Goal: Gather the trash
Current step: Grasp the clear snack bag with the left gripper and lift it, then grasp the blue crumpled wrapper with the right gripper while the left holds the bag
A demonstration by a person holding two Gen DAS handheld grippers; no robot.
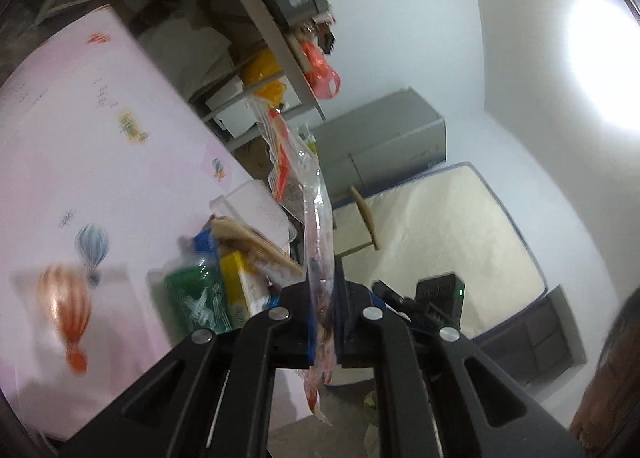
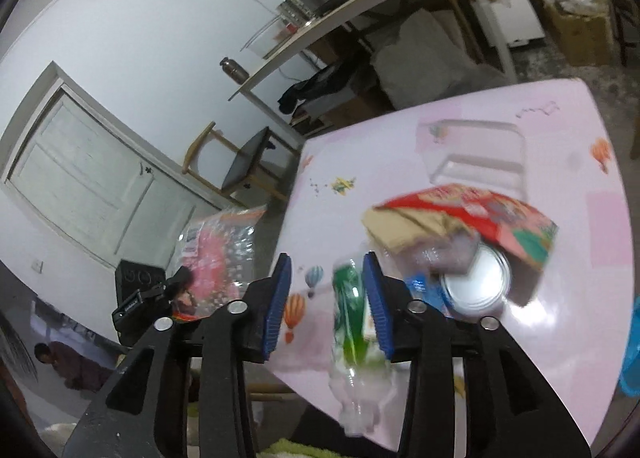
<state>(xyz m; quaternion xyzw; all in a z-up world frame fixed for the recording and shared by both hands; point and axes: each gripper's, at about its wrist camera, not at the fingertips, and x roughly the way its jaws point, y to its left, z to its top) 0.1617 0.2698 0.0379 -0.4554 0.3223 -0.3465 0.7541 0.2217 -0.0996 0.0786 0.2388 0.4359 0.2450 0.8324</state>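
Note:
My left gripper (image 1: 323, 322) is shut on a clear plastic wrapper with red print (image 1: 310, 194) and holds it in the air beside the pink table (image 1: 80, 146). The same wrapper shows in the right wrist view (image 2: 218, 258), off the table's left edge. My right gripper (image 2: 326, 306) is open around a clear bottle with a green label (image 2: 352, 322) lying at the table's (image 2: 560, 298) near edge. The bottle lies against the right pad. A pile of trash sits behind it: a red snack bag (image 2: 480, 214), a brown paper piece (image 2: 400, 230), a can (image 2: 478, 284), a yellow box (image 1: 240, 286).
A clear plastic tray (image 2: 476, 154) sits farther back on the table. A cluttered desk (image 2: 360, 6) stands behind, with a chair (image 2: 240, 166) and a door (image 2: 80, 174). A mattress (image 1: 452, 226) leans on the wall. A blue object (image 2: 632, 354) is at the right edge.

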